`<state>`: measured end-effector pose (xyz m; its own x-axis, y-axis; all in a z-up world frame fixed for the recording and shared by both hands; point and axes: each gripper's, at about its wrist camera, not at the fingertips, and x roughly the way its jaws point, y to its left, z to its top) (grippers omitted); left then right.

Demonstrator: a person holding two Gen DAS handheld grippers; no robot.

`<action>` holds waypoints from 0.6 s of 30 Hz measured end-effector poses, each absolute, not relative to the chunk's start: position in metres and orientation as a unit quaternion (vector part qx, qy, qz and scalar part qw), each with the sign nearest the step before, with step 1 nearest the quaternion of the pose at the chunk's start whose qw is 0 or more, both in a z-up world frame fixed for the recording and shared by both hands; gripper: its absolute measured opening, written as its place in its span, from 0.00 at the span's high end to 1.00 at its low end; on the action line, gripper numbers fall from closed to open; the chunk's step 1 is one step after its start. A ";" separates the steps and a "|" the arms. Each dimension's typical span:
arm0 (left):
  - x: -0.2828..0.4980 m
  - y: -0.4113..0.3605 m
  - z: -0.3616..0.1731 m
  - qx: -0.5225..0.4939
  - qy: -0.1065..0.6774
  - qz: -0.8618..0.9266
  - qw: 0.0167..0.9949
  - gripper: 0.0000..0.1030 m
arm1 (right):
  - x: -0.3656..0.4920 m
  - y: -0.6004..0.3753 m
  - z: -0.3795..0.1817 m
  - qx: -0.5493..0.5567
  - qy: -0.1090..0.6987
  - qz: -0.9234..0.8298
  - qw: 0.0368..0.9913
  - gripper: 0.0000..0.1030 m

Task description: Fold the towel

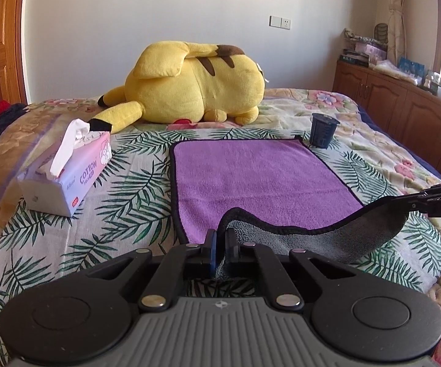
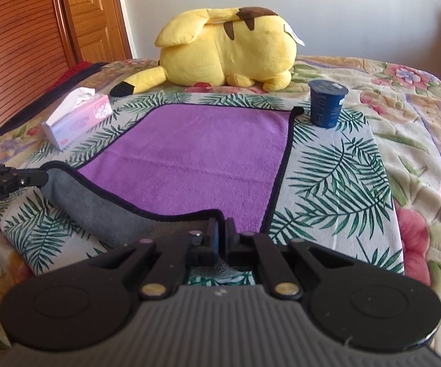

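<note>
Tissue pack (image 1: 67, 180) reads "COTTON" beside towel (image 1: 251, 177).

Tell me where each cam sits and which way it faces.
Left wrist: on the left claw, near the bed's front edge, facing the far wall; own claw shut on the near-left corner of the purple towel, right claw at the right.
Right wrist: on the right claw, same heading, gripping the near-right corner; left claw at the left.
Shared: towel, yellow plush, blue cup, tissue pack.
</note>
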<state>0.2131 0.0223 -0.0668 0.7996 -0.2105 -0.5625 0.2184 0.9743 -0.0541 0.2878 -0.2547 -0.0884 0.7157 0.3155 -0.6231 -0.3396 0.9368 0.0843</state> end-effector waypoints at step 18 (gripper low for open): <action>0.239 0.021 -0.052 0.026 0.274 -0.116 0.954 1.00 | 0.308 -0.262 -0.078 -0.014 0.303 0.186 0.934 0.96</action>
